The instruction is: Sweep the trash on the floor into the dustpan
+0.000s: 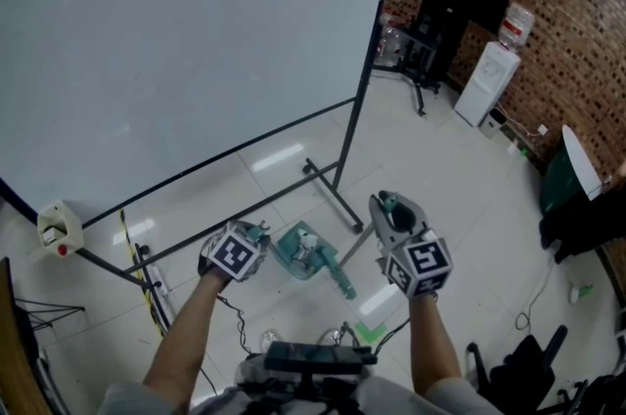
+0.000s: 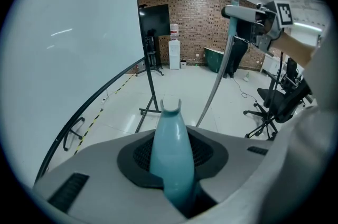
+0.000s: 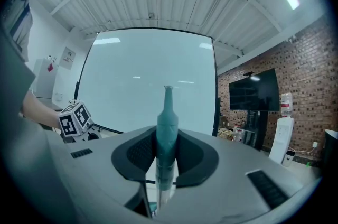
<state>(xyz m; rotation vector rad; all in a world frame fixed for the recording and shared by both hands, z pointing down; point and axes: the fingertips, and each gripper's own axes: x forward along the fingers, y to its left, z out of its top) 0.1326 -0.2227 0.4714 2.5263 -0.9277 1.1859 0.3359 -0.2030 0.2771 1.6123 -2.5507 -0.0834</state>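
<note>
A teal dustpan rests on the pale floor between my hands, with a white scrap in it. My left gripper is shut on the dustpan's teal handle, which stands up between the jaws of the left gripper. My right gripper is held level and is shut on the broom handle, a grey pole with a teal cap. The pole slants down to the teal broom head beside the dustpan. In the right gripper view, the right gripper grips just under the cap.
A large whiteboard on a black frame stands ahead, its foot rail just beyond the dustpan. A white sheet lies on the floor near my feet. A water dispenser, a green bin and an office chair stand at the right.
</note>
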